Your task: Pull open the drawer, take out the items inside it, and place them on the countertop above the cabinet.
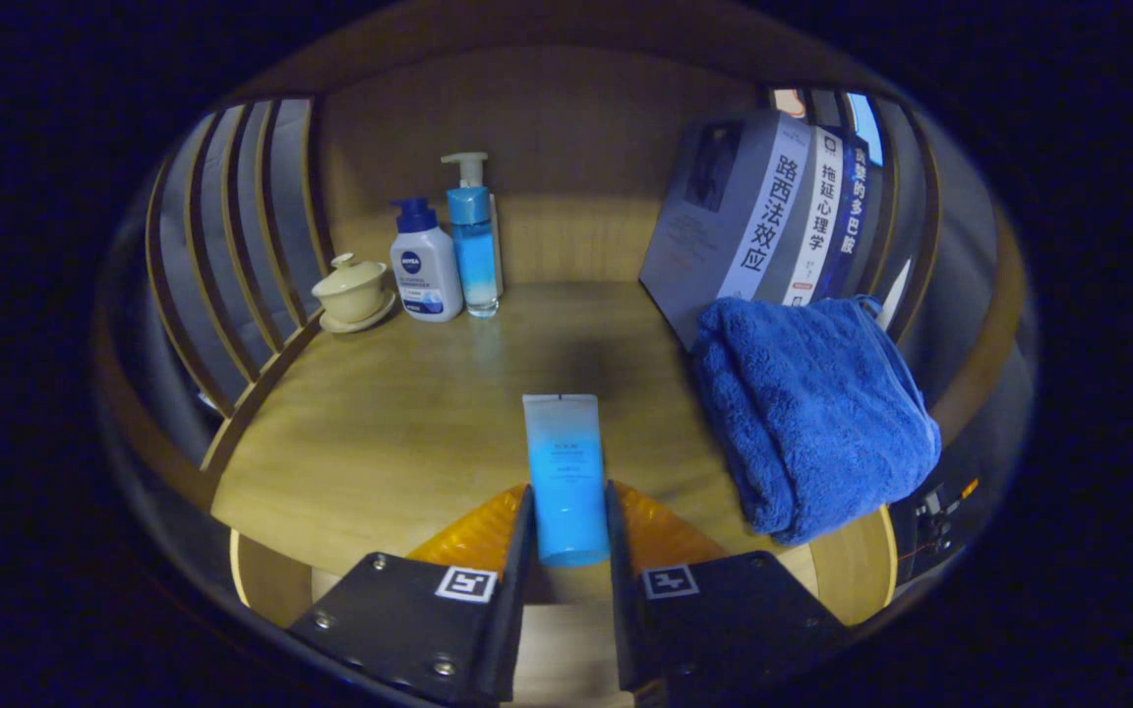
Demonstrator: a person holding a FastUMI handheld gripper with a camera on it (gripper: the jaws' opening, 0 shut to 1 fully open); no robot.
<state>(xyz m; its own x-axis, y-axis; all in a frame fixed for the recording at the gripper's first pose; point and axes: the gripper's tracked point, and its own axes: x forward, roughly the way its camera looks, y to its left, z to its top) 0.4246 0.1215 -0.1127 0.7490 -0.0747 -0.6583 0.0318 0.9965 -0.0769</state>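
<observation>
**Tube carried over the tabletop, ready to be set down**

The gripper (566,531) has its fingers closed narrow on a blue tube (565,474), one finger pressing each long side near the cap end, so the tube juts straight ahead and stays level as it travels. It hangs over the near middle of the wooden tabletop (380,433), seemingly chosen because that patch is bare. A folded blue towel (812,413) lies just to the right, in front of a row of leaning books (773,216). Well beyond the fingers, at the back left, stand a white pump bottle (426,265), a taller blue pump bottle (474,241) and a lidded cup on a saucer (352,290), lined up against the back wall. I judge release is next.
</observation>
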